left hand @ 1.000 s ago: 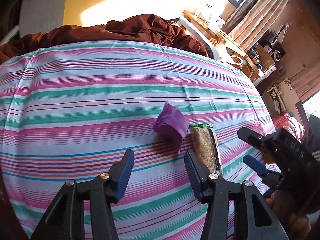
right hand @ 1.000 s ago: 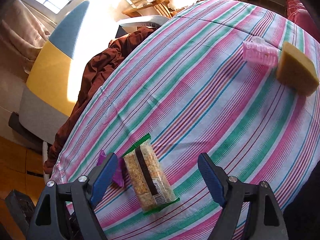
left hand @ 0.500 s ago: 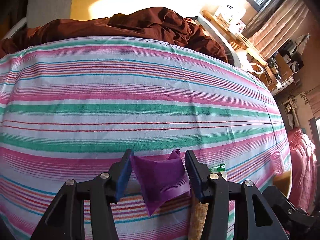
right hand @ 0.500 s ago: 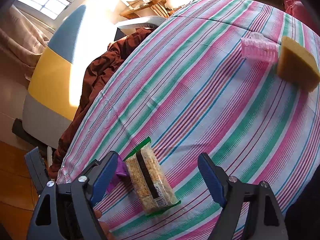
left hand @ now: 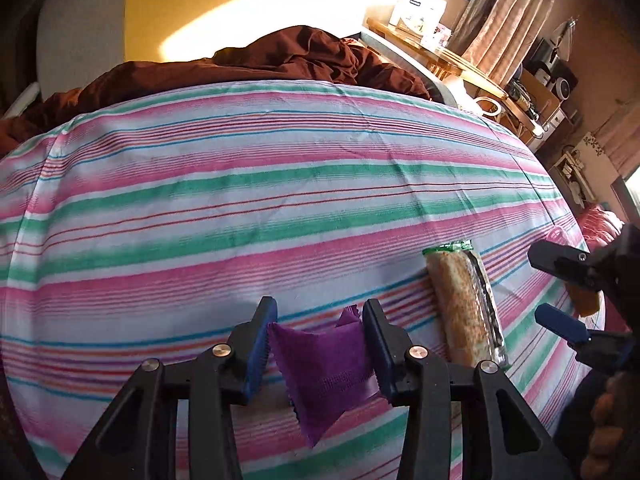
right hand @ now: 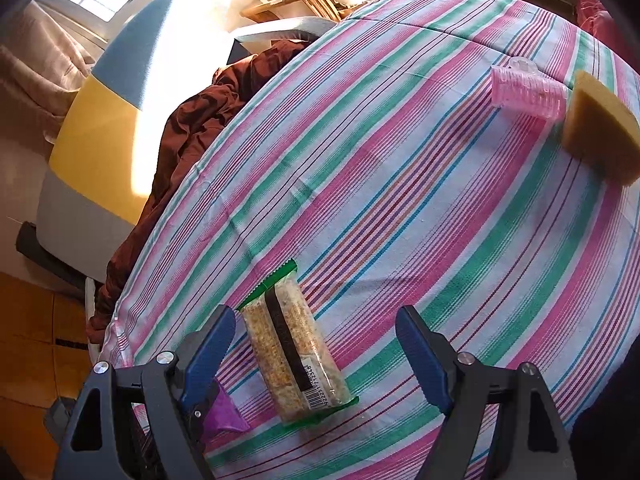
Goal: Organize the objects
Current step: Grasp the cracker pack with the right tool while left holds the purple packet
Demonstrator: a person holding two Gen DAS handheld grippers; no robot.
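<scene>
My left gripper (left hand: 318, 340) is shut on a purple packet (left hand: 328, 364) and holds it just above the striped cloth (left hand: 240, 200). A corner of the purple packet (right hand: 224, 416) shows behind my right gripper's left finger. A clear-wrapped cereal bar (left hand: 464, 304) with green ends lies on the cloth to the right of the packet. My right gripper (right hand: 316, 344) is open and empty over the cereal bar (right hand: 292, 344); it also shows at the right edge of the left wrist view (left hand: 556, 292).
A pink hair roller (right hand: 524, 92) and a yellow sponge (right hand: 600, 132) lie at the far right of the cloth. A brown blanket (left hand: 260, 68) is bunched along the far edge. A wooden side table (left hand: 452, 56) with clutter stands beyond.
My left gripper moved onto the purple packet, closed on it and lifted it slightly. The right gripper drifted a little but stayed open.
</scene>
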